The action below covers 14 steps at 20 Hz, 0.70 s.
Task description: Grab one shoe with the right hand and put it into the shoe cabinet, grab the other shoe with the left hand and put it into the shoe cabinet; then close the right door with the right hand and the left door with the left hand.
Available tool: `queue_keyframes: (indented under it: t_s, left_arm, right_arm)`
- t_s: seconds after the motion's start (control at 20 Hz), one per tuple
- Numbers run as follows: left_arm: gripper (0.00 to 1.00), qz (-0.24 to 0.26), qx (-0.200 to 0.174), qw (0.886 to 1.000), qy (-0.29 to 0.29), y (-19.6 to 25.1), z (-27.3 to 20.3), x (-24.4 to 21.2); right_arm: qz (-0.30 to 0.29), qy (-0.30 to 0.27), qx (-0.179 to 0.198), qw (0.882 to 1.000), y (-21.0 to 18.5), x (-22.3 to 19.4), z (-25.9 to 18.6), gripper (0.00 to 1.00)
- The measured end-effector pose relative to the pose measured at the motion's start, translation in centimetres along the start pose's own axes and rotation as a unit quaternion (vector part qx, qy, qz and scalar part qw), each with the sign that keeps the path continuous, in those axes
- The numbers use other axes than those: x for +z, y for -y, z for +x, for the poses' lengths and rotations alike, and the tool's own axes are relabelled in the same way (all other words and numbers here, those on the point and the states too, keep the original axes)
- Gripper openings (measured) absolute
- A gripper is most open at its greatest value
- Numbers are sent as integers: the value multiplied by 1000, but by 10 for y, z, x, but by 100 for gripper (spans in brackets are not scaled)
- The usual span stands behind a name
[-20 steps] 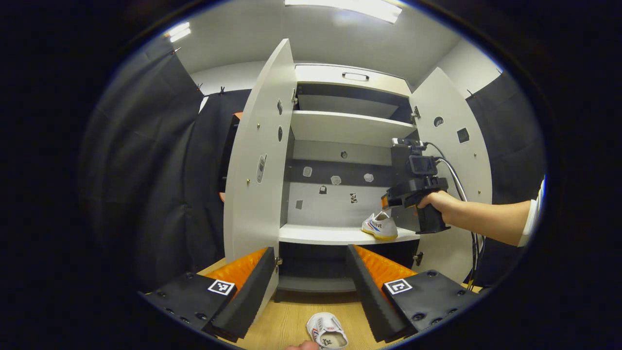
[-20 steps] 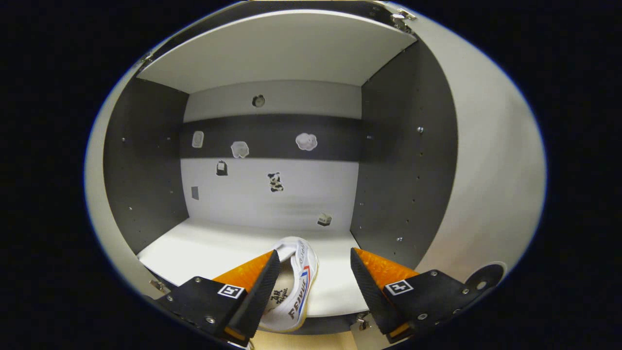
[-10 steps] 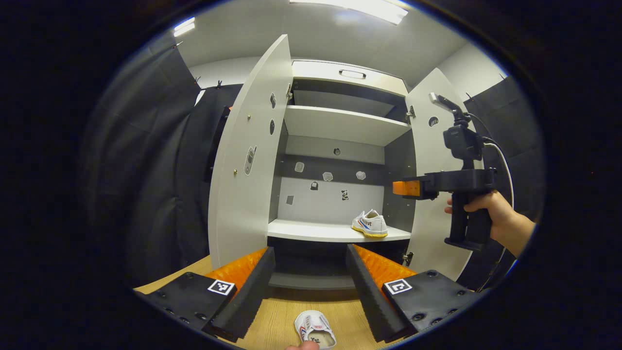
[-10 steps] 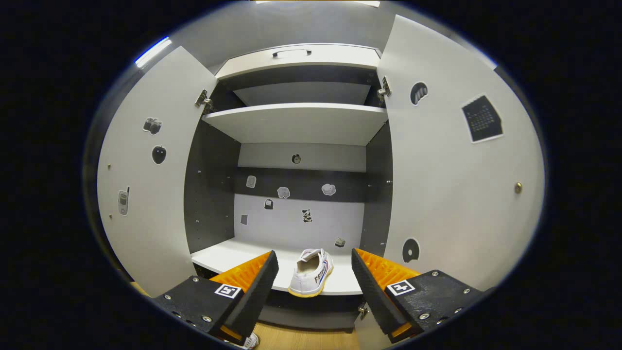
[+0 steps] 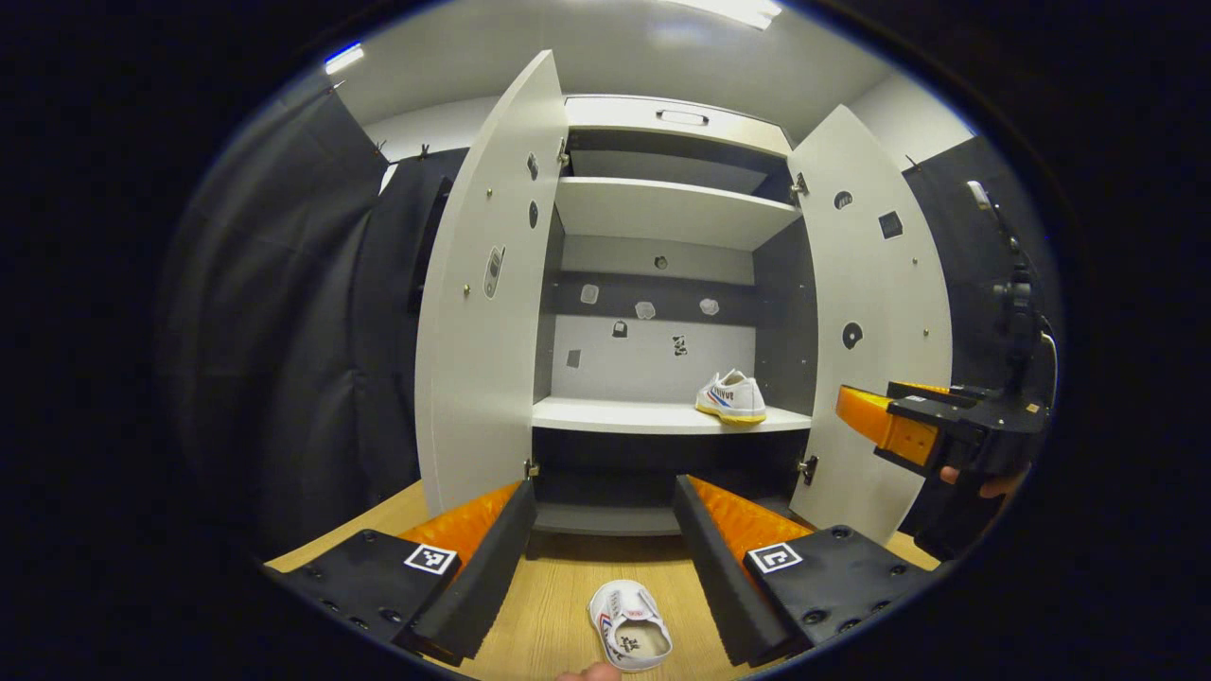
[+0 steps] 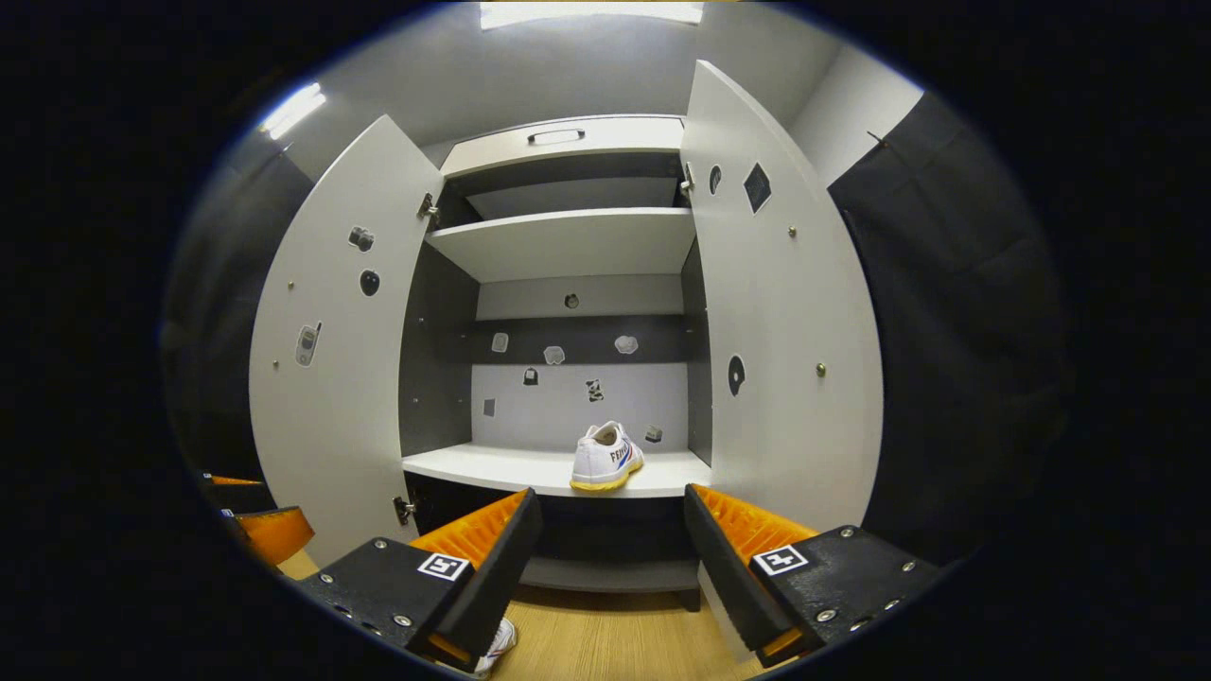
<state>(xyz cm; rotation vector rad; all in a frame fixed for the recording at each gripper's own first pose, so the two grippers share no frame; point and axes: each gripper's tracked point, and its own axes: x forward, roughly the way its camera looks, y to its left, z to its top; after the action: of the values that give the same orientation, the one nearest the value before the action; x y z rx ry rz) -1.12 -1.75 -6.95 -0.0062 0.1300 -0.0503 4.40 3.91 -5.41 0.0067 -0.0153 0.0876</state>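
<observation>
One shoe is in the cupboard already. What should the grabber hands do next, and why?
Probably the left gripper should dip down to the second shoe on the wooden floor. Its jaws are open and empty, and that shoe lies just below and between them. The first shoe already sits on the cabinet shelf, and both doors are open.

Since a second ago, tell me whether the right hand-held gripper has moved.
Yes. The right hand-held gripper has backed out of the shoe cabinet: the shoe on the shelf, once between its fingers, now sits farther off, and both doors show.
</observation>
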Motion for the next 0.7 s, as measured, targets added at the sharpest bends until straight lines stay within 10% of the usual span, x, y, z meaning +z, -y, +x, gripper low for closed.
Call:
queue_keyframes:
  t_s: [0.3,0.7]
  left_arm:
    - [96,13,-31,993,-111,9,10,-99]
    - [99,3,-26,950,-312,-1,20,-281]
  right_arm:
    - [22,-6,-12,1000,17,-6,-29,94]
    - [-1,-5,-35,999,48,-3,-48,93]
